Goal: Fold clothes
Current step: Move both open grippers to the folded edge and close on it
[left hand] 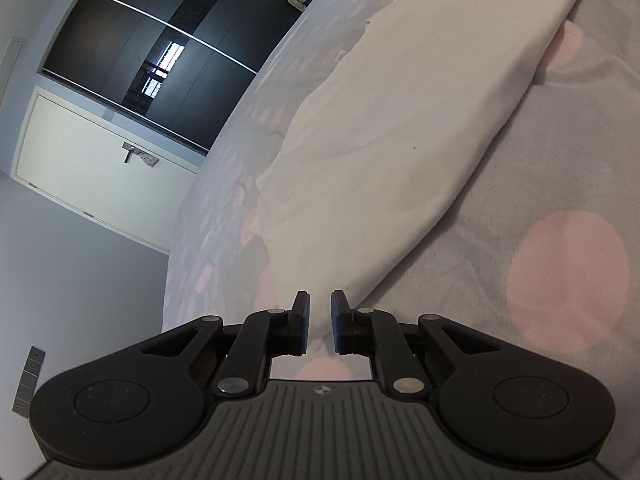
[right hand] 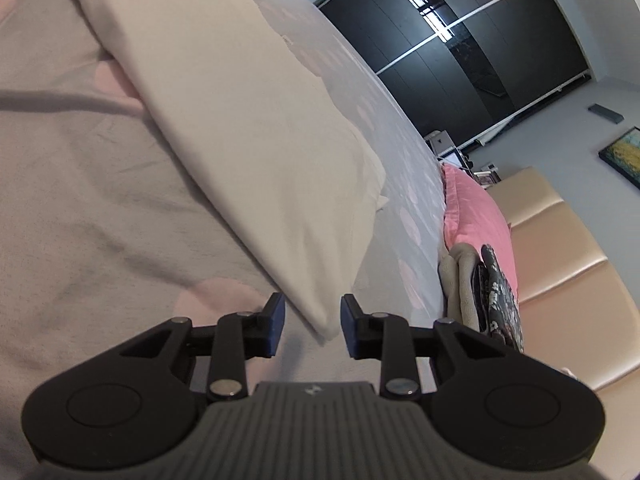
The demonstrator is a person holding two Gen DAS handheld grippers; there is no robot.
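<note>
Folded cream garment (left hand: 400, 120) lies on the spotted bedspread (left hand: 560, 240), nothing containing it.

A grey bedspread (left hand: 520, 184) with pink spots carries a folded cream garment (left hand: 400, 120) lying flat on it.

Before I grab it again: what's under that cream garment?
The cream garment lies folded on a grey bedspread with pink dots, which shows all around it. Whatever sits directly beneath the cloth is covered, and no bulge suggests anything there.
</note>
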